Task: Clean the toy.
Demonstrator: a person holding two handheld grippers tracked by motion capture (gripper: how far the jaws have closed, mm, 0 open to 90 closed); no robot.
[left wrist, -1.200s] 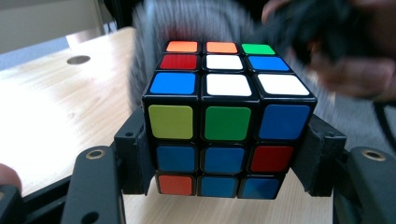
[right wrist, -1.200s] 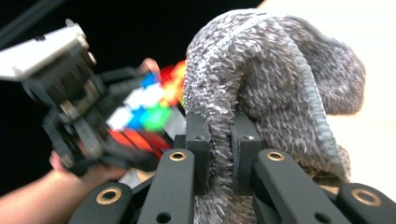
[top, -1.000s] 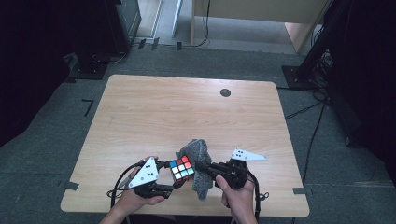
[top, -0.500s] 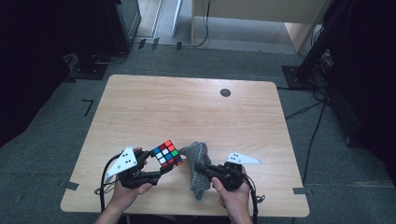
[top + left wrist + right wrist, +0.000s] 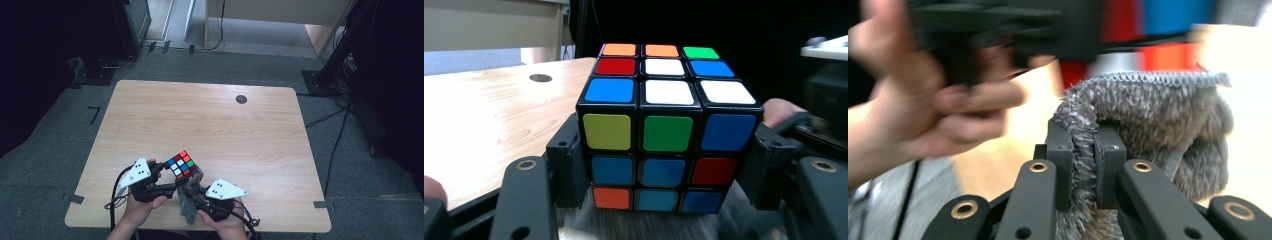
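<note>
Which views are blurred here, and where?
Right gripper view: motion blur on the hand and top; grey fuzzy cloth sharper. Left gripper view: multicoloured puzzle cube crisp, bottom edge smeared. High view: sharp, dark surroundings.

Even overhead light, dark surroundings, right gripper view motion-blurred, soft shadows

Both grippers are black, left gripper (image 5: 172, 186) and right gripper (image 5: 192, 196), each topped with a grey triangular plate with dark dots, brass-ringed holes, black cables trailing.
</note>
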